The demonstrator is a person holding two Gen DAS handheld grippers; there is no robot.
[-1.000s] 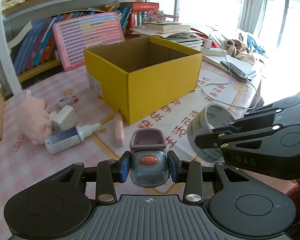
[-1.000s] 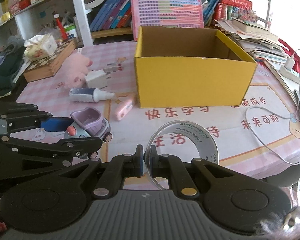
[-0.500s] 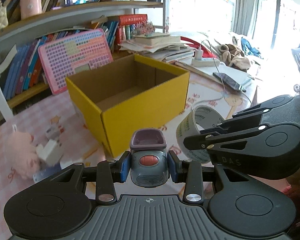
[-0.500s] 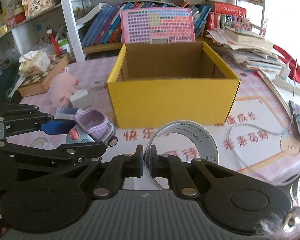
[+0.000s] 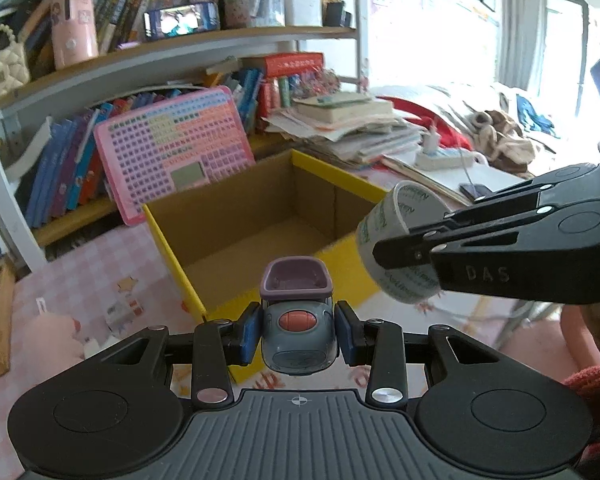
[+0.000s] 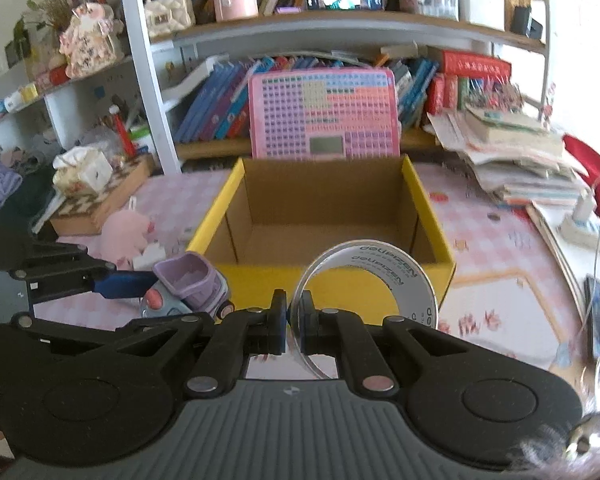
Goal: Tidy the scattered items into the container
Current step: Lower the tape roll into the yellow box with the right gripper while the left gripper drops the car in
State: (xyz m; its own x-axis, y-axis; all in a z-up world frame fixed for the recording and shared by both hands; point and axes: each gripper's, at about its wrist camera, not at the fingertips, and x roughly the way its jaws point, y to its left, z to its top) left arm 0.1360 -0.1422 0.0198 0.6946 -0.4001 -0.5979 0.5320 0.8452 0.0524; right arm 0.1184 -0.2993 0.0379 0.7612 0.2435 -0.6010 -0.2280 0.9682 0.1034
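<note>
Left gripper (image 5: 299, 334) clamps toy truck (image 5: 298, 320), right gripper (image 6: 294, 320) tape roll (image 6: 366, 300), above yellow box (image 6: 324, 216)

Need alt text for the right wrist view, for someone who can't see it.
The right claw grips a roll of clear tape by its wall, just short of the open, empty yellow box. At left, the left claw holds a toy truck.

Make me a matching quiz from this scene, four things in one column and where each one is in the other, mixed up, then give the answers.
1. toy car
2. tape roll
3. pink plush
4. pink keyboard toy

A. leaning upright behind the yellow box
B. lying on the table left of the box
C. in the left gripper
D. in the right gripper

1-C, 2-D, 3-B, 4-A
</note>
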